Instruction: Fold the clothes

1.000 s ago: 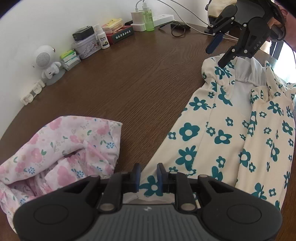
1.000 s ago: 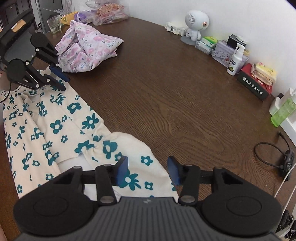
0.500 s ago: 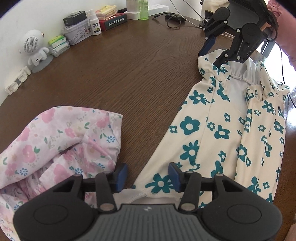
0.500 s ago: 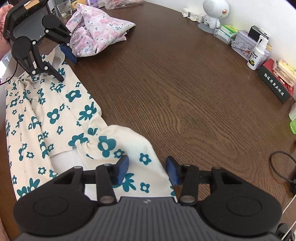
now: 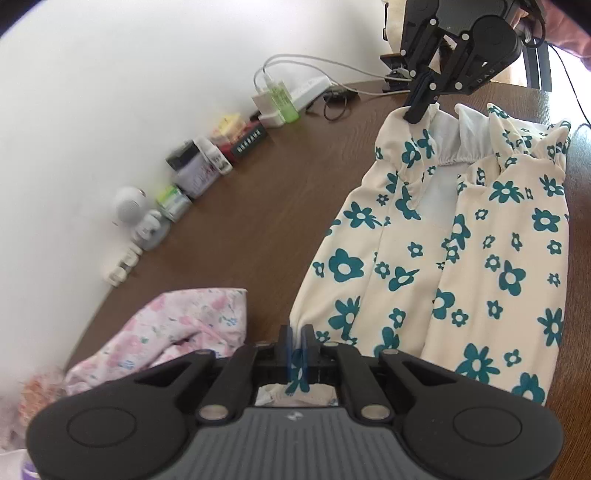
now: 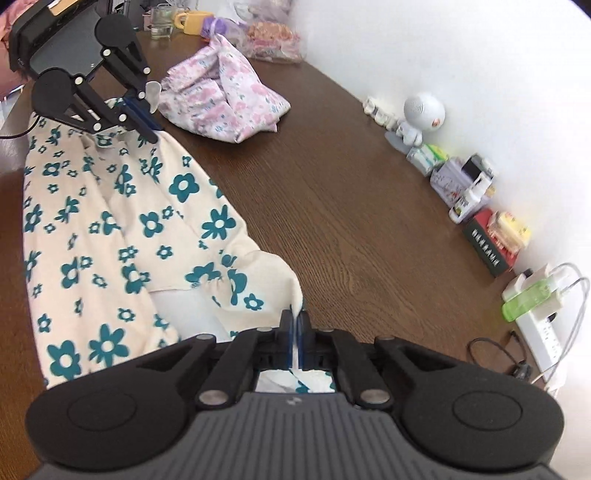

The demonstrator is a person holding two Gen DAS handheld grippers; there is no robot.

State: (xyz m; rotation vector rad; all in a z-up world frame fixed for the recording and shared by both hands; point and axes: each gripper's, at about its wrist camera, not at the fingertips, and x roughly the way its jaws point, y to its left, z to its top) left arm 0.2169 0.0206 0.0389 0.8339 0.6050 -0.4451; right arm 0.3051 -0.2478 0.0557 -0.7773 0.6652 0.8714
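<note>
A cream garment with teal flowers lies stretched on the brown wooden table. My left gripper is shut on one corner of it, with cloth pinched between its blue pads. At the opposite end my right gripper is shut on another corner, and the fabric rises there in a peak. Each gripper shows in the other's view: the right one at the top, the left one at the upper left, both clamped on the cloth edge.
A folded pink floral garment lies beside the cream one. Along the wall stand a white robot figure, small boxes and bottles, a green bottle, a power strip and cables. A yellow mug sits at the far end.
Both grippers went from open over the garment's corners to shut on them. Both then rose a little, lifting and tightening that edge of the cloth.
</note>
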